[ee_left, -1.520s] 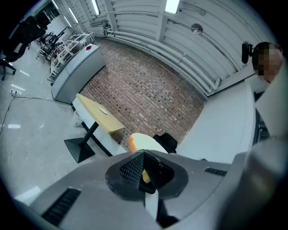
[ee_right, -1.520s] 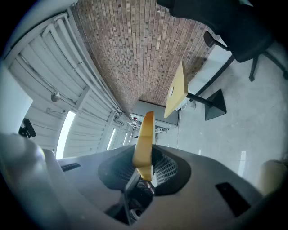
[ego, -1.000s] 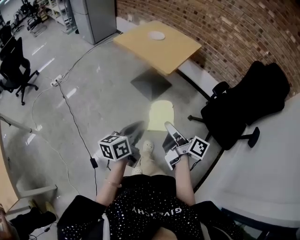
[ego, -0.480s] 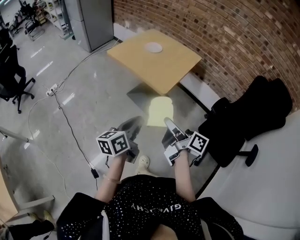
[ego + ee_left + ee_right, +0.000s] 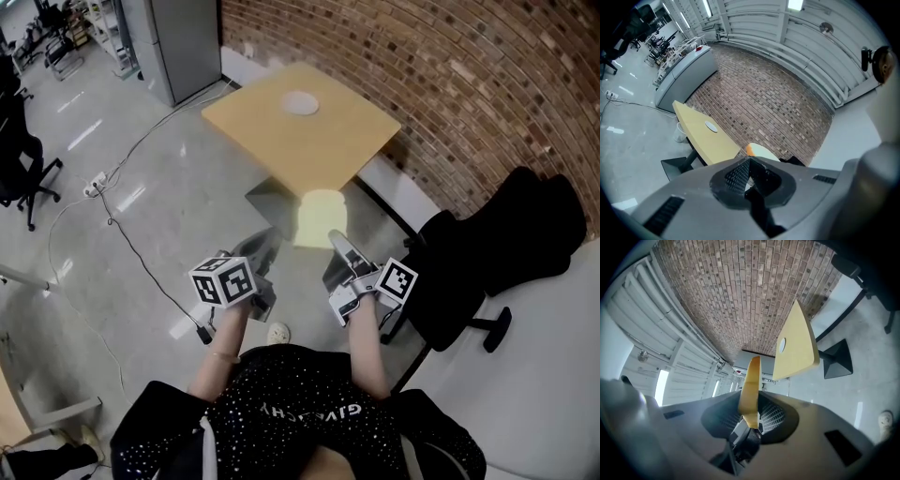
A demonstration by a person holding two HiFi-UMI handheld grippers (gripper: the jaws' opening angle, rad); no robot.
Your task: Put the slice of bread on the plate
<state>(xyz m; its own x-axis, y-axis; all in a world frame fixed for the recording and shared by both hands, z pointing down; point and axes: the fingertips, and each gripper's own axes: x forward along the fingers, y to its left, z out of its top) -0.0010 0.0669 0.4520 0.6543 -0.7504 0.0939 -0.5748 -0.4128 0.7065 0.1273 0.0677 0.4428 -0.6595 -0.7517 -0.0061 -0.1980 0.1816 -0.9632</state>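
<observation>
The right gripper (image 5: 337,247) has its 2 jaws nearly together, pinched on 1 edge of the bread (image 5: 320,216). Its own view shows the slice edge-on, standing out from between the pads. In the head view the bread lies flat in the air just short of the near corner of the table (image 5: 323,155) and does not touch it. The plate (image 5: 300,102) sits on the table toward its far side, well apart from the bread. The left gripper (image 5: 260,255) is level with the right one, also short of the table, with its jaws closed together on nothing. A black chair (image 5: 487,244) stands to the right of the table, along the brick wall (image 5: 450,84) behind it.
</observation>
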